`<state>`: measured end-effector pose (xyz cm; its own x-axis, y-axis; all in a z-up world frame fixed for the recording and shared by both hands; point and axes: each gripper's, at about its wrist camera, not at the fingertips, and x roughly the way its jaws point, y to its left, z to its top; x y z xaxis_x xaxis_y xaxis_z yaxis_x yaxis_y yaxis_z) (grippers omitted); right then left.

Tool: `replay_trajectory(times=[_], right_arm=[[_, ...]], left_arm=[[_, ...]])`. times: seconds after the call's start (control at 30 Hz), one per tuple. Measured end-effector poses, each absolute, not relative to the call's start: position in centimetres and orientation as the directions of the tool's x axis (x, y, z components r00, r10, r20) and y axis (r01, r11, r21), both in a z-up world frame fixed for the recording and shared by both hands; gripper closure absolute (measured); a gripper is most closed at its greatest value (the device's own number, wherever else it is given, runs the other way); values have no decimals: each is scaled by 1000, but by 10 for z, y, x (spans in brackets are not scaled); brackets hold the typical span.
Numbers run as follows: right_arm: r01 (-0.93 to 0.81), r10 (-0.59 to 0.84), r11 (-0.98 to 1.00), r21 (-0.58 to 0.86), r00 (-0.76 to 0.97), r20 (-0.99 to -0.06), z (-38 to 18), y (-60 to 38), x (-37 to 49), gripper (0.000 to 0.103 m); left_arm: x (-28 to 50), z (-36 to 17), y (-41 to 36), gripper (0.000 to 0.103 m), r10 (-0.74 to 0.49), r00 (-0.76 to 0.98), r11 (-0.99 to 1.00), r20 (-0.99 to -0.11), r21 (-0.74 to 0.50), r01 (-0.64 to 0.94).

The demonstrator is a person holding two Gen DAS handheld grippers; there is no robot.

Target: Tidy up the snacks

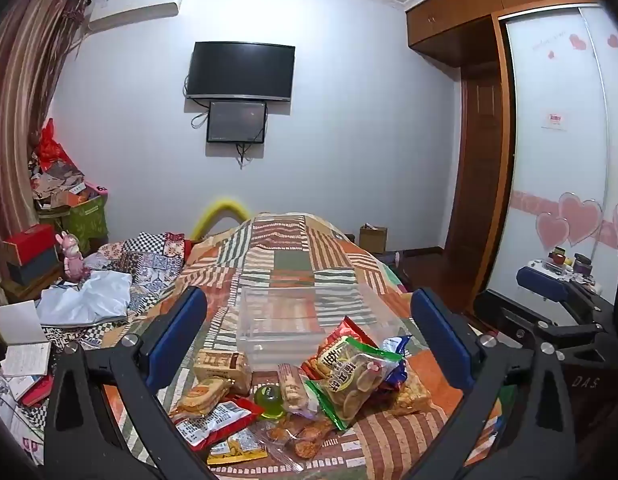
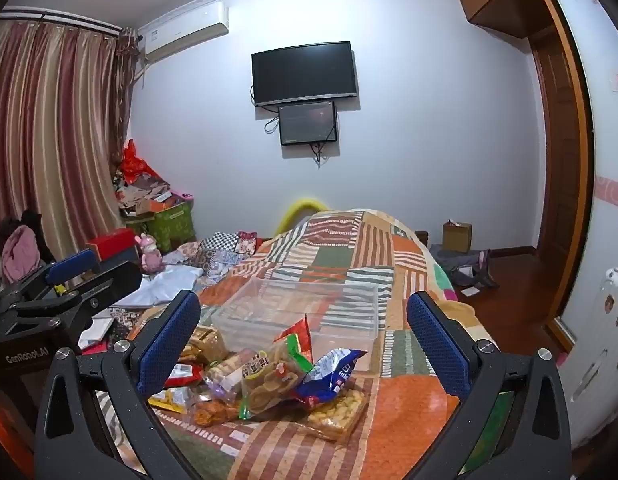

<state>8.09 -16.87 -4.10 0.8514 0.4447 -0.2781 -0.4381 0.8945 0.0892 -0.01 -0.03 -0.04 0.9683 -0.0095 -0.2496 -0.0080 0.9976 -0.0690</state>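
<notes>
A pile of snack packets lies on the patchwork bed: a green-edged bag of round crackers (image 1: 357, 380) (image 2: 275, 380), a blue bag (image 2: 329, 372), a red bag (image 1: 213, 420), a green jelly cup (image 1: 269, 400) and a block of puffed snack (image 2: 341, 410). Behind the pile stands an empty clear plastic box (image 1: 309, 320) (image 2: 305, 312). My left gripper (image 1: 309, 320) is open, held above the pile with the pile between its fingers. My right gripper (image 2: 305, 328) is open above the same pile. Neither holds anything. The left gripper also shows at the left edge of the right wrist view (image 2: 69, 280).
The bed's patchwork quilt (image 1: 293, 248) rises to a hump behind the box. Loose cloth (image 1: 89, 300), books and boxes clutter the left side. The bed's right edge drops to a wooden floor (image 2: 505, 300) beside a wardrobe. A TV (image 1: 241, 70) hangs on the far wall.
</notes>
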Motion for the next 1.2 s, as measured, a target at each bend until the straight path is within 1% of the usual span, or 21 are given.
replay_trajectory(times=[0.03,0.07,0.27,0.4,1.2], right_arm=[[-436,442,896,86,853,-278,-41,-169,81,0],[-437,446,894,94,850,-280,-41,-169,81,0],[-437,445,894,98,849,-285,-42,-170,82,0],[-436,446,894,100,848,-286,-43,-169,83,0],[-430,444,896,112,849,-286,-41,-172,84,0]], left_arm=[[-1,-1,-1,0,-8,968,998,-250,-67,-9],[2,-1,1,0,-14,963,996,-268,-85,-9],[4,-4,6,0,-27,963,995,-270,-97,1],[6,-7,0,0,-18,963,997,-268,-75,-3],[5,-7,1,0,-17,962,997,-271,-76,-3]])
